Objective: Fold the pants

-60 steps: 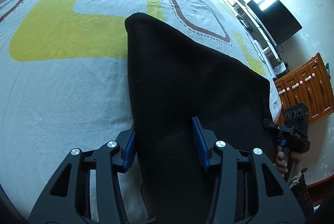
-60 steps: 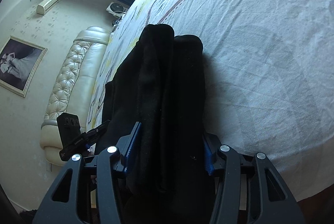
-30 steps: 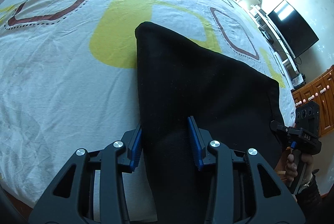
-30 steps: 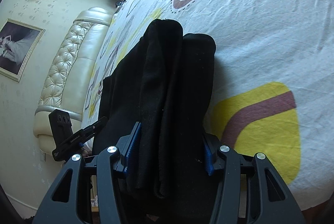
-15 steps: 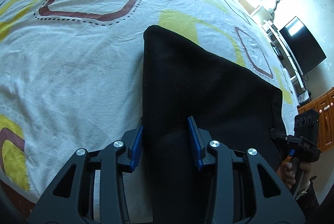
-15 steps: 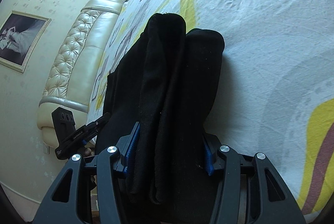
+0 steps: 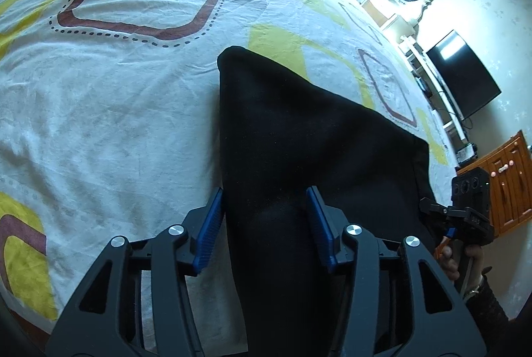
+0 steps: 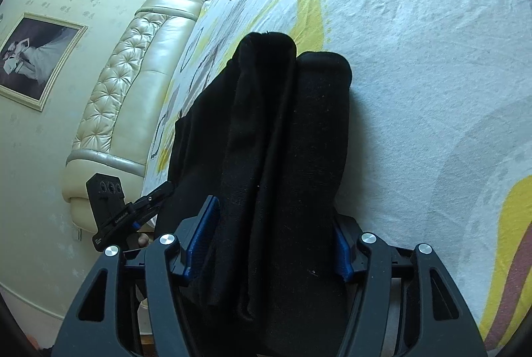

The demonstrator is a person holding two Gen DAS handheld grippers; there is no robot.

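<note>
The black pants (image 7: 309, 137) are folded into a thick stack and held above the patterned bed sheet (image 7: 109, 97). My left gripper (image 7: 266, 224) is shut on one end of the stack, with the blue pads pressing the cloth from both sides. My right gripper (image 8: 276, 240) is shut on the other end of the pants (image 8: 286, 130), where several layers show edge-on. The right gripper also shows in the left wrist view (image 7: 465, 214) at the far right. The left gripper shows in the right wrist view (image 8: 133, 210) at the left.
The bed has a white sheet with yellow and brown shapes (image 8: 432, 57). A cream padded headboard (image 8: 129, 74) stands at one end. A dark TV (image 7: 462, 74) and a wooden cabinet (image 7: 508, 177) stand by the wall. A framed picture (image 8: 36, 57) hangs on the wall.
Both grippers have carried the folded pants across the bed; the sheet's pattern has shifted under them. The grip on the pants has not changed.
</note>
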